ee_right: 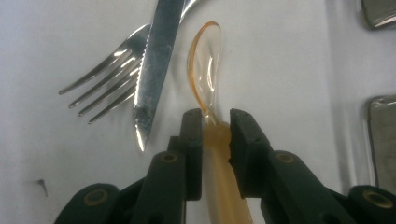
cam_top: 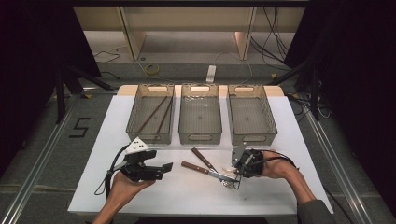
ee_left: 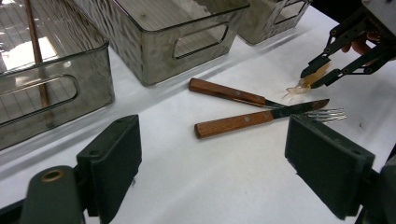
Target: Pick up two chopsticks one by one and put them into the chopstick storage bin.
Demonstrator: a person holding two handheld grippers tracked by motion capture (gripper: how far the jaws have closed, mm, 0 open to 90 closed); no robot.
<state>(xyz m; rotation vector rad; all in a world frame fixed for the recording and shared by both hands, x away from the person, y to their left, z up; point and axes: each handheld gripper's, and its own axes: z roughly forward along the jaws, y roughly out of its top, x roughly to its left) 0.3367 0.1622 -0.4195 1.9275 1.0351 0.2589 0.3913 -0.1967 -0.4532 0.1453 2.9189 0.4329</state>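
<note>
white table (cam_top: 140,186), dark room; my right gripper (ee_right: 215,122) pinches a clear amber spoon (ee_right: 205,70); my left gripper (ee_left: 212,154) spread.

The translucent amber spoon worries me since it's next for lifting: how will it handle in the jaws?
The spoon looks like thin plastic, so probably light and a bit bendy. The right gripper pinches its narrow handle, so it may pivot. Its glossy surface could slip.
</note>
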